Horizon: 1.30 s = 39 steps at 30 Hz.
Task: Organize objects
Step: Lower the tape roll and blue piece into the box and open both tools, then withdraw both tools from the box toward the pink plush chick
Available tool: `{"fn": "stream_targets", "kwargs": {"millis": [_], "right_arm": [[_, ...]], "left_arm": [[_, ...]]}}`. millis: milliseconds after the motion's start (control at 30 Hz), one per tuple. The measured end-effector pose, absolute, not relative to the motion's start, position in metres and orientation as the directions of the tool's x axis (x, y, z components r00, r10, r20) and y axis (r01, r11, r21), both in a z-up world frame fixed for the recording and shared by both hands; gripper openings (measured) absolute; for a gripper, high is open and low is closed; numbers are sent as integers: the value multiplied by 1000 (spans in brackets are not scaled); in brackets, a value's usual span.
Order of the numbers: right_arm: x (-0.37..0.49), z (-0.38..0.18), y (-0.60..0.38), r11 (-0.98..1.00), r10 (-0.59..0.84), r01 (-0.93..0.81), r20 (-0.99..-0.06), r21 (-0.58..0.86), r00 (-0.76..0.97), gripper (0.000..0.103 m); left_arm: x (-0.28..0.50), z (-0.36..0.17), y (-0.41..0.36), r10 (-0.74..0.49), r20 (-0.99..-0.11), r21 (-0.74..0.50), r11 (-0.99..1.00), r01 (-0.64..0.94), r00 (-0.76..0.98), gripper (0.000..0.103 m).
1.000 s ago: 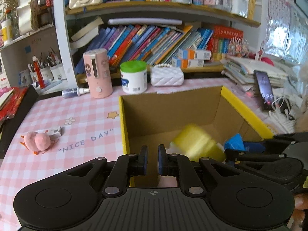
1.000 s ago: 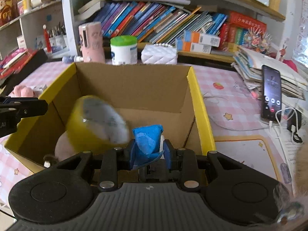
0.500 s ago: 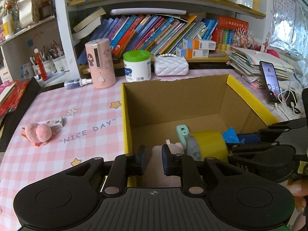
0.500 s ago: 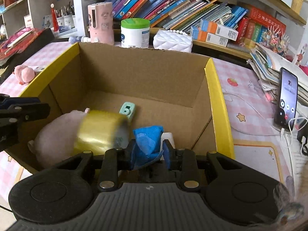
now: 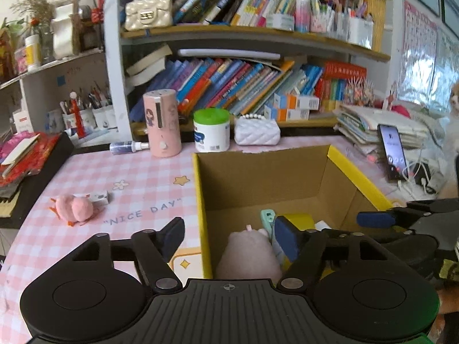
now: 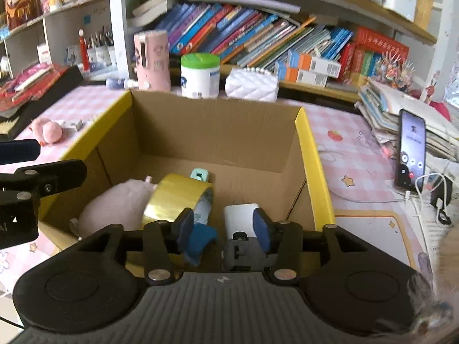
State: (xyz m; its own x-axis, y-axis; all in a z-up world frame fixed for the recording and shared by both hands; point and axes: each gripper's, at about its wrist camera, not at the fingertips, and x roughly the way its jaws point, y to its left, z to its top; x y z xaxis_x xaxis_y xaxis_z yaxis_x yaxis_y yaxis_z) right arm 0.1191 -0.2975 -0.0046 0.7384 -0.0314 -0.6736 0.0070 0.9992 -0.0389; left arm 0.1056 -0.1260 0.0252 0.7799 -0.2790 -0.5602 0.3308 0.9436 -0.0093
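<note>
I am looking down into the open brown cardboard box with yellow-edged flaps point(image 6: 311, 154), which is taking the loose things. Lying on its floor are a roll of yellowish packing tape point(image 6: 178, 197), tipped against a pale pink plush toy point(image 6: 114, 206), with a small mint-green gadget point(image 6: 199, 175) behind them, a white cylindrical piece point(image 6: 239, 215) and a crumpled blue bit point(image 6: 200, 242) near the front wall. So I am judging the job as well along but not finished: a small pink stuffed chick point(image 5: 74, 207) and a little white packet point(image 5: 99, 197) touching it are lying out on the pink checked tablecloth point(image 5: 137, 177), left of the box.

I am holding the left gripper point(image 5: 231, 236) spread wide and empty, straddling the box's near left corner, one finger over the cloth and the other over the interior. The right gripper point(image 6: 223, 226) is hovering over the front of the box, its jaws parted with nothing between them; the blue bit and the white piece sit below it, not pinched.

For room, the cloth between the box's left wall and the chick is bare, so I am expecting an easy sideways reach for the left gripper once it lifts above the yellow flap edge. The far side is crowded: a pink cylindrical dispenser point(image 5: 162, 123), a white tub with a green lid point(image 5: 211, 129) and a white quilted purse point(image 5: 256, 133) stand just behind the box. To the right, a smartphone point(image 6: 411, 149) is leaning on stacked papers, with its white cable trailing near the box.
</note>
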Motion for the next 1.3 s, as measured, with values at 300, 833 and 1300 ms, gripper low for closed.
{"fn": "stream_targets", "kwargs": {"millis": [300, 833, 1300], "right_arm": [[76, 14, -278, 993, -119, 95, -592, -71, 797, 63], [9, 14, -207, 982, -183, 174, -616, -75, 766, 72], [-16, 2, -120, 995, -96, 82, -661, -51, 745, 74]], "left_arm": [[78, 23, -93, -283, -552, -51, 950, 307, 784, 86], [31, 8, -11, -284, -619, -82, 950, 300, 732, 89], [1, 0, 67, -216, -667, -74, 972, 225, 713, 89]]}}
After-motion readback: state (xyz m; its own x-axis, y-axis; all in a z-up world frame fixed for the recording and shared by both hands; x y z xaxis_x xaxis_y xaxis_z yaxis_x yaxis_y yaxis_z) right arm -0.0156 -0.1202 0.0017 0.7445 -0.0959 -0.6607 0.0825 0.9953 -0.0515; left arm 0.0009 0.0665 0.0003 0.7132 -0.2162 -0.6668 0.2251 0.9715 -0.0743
